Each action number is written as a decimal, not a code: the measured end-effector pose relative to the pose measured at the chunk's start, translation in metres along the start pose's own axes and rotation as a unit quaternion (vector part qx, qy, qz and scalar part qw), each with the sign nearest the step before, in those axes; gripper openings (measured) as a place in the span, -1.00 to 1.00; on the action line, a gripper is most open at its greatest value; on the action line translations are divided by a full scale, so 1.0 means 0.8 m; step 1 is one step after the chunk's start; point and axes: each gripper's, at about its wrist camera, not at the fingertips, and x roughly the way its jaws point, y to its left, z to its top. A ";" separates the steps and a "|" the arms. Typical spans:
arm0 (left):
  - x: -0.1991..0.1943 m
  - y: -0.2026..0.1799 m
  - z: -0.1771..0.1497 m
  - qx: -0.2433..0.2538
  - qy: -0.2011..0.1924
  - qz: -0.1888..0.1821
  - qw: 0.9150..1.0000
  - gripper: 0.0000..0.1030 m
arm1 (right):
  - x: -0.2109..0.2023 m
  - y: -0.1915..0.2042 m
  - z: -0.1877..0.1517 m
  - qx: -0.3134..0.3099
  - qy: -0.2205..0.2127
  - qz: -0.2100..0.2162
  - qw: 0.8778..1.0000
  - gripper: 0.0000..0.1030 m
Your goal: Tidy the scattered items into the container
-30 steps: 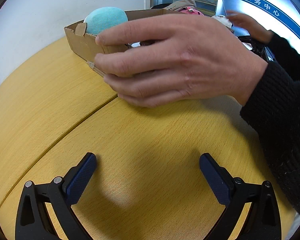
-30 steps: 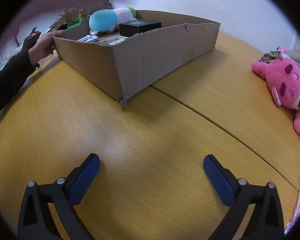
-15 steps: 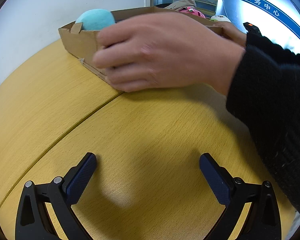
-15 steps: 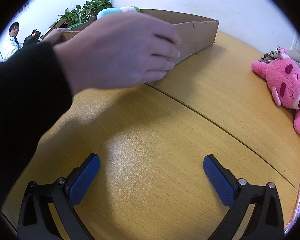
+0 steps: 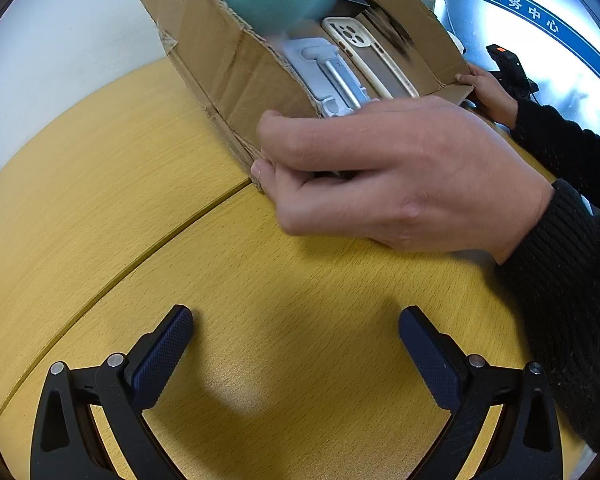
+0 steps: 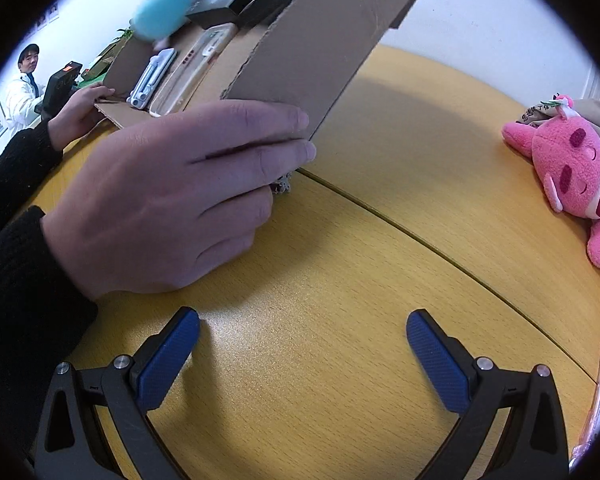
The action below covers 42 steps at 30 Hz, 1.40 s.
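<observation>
Hands point(image 5: 396, 176) tilting cardboard box point(image 5: 228, 60); tools idle, agape.

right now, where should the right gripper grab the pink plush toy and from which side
The pink plush toy lies flat on the table, far right of the right gripper, which is open and empty. Best bet is probably its rounded head, the bulkiest soft part. Come from above, with the fingers straddling the head's width, since it lies low near the table edge, with a paper bag close behind it.
</observation>
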 end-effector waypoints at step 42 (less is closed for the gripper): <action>-0.006 0.012 -0.003 -0.001 0.000 0.001 1.000 1.00 | 0.004 -0.004 0.003 -0.001 0.000 0.000 1.000 1.00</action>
